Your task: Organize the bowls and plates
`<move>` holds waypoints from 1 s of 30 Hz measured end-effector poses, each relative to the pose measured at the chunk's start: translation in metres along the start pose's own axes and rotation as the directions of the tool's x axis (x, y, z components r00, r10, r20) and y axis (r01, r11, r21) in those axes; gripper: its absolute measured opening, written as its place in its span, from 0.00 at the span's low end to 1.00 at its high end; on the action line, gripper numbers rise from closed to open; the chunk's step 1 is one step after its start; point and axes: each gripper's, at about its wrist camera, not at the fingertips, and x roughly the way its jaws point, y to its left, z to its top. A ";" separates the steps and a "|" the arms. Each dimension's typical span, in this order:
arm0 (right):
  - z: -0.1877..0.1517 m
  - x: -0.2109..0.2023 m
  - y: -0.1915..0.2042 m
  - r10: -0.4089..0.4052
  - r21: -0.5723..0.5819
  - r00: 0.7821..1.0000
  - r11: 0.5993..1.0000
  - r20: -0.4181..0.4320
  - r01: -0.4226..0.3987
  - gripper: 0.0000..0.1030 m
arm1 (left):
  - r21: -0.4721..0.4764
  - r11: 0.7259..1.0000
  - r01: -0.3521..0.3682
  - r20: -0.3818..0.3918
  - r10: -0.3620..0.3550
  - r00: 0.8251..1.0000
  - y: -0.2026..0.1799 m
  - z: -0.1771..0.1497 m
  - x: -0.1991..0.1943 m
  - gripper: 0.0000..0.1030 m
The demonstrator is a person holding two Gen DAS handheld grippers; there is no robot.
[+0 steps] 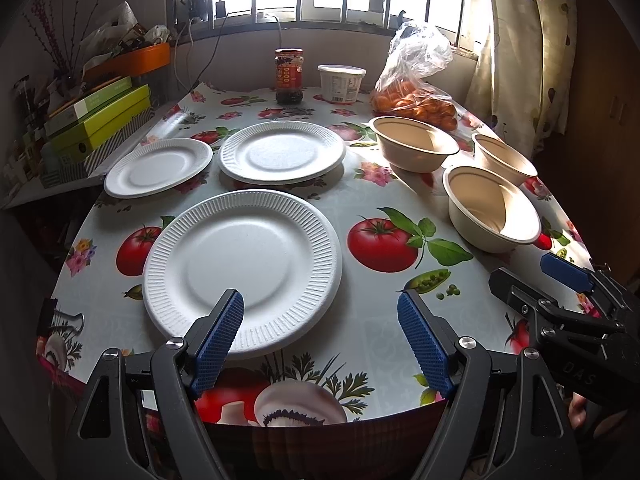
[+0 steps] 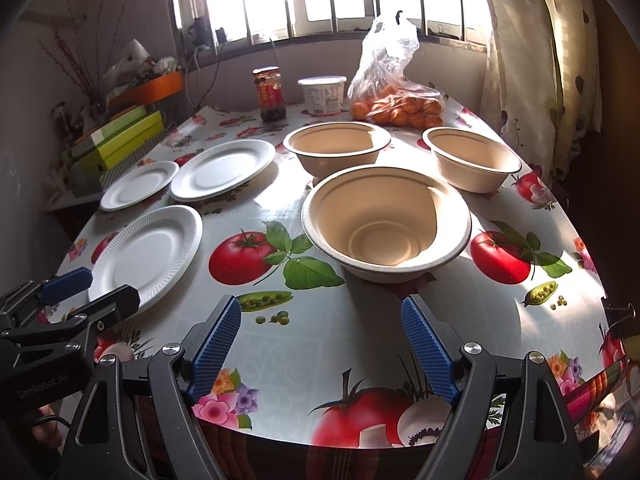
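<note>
Scanning from the left, three white paper plates are seen laid out singly on the desk (image 1: 360, 320): a small plate (image 1: 158, 167) at the far left, a mid plate (image 1: 282, 151) just beside it, and the near plate (image 1: 243, 270) closest to the front edge. Nothing is stacked yet, so the job looks to be at its very first step. The left claw (image 1: 320, 338) is held wide, nothing in it, hanging over the desk's front edge with its left finger over the near plate's rim (contact can't be judged from this angle).

Further right, three tan bowls are spread apart as well: a back bowl (image 2: 337, 147), the near bowl (image 2: 386, 222) and a far-right bowl (image 2: 472, 158), with a bag of oranges (image 2: 396, 110) behind them. The right claw (image 2: 321, 342) is also spread wide and empty, lined up short of the near bowl.

Next move, probably: a rim gets pinched, plate or bowl, and carried onto its match. A thin rim calls for a low, flat approach, since paper like this would likely buckle under a hard squeeze.
</note>
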 end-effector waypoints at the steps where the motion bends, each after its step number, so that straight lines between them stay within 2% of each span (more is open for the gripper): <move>1: 0.000 0.000 0.000 0.000 0.000 1.000 1.000 0.000 0.000 0.81 | 0.001 1.000 0.000 0.000 0.000 1.000 0.000 0.000 0.000 0.78; 18: 0.000 0.000 0.001 0.000 0.001 1.000 1.000 -0.001 0.000 0.81 | -0.005 1.000 -0.004 0.001 0.004 1.000 0.004 -0.002 -0.002 0.78; 30: 0.009 -0.004 0.008 0.025 -0.027 1.000 0.999 0.015 -0.024 0.81 | -0.052 0.997 -0.055 0.023 0.056 0.998 0.023 0.007 -0.014 0.77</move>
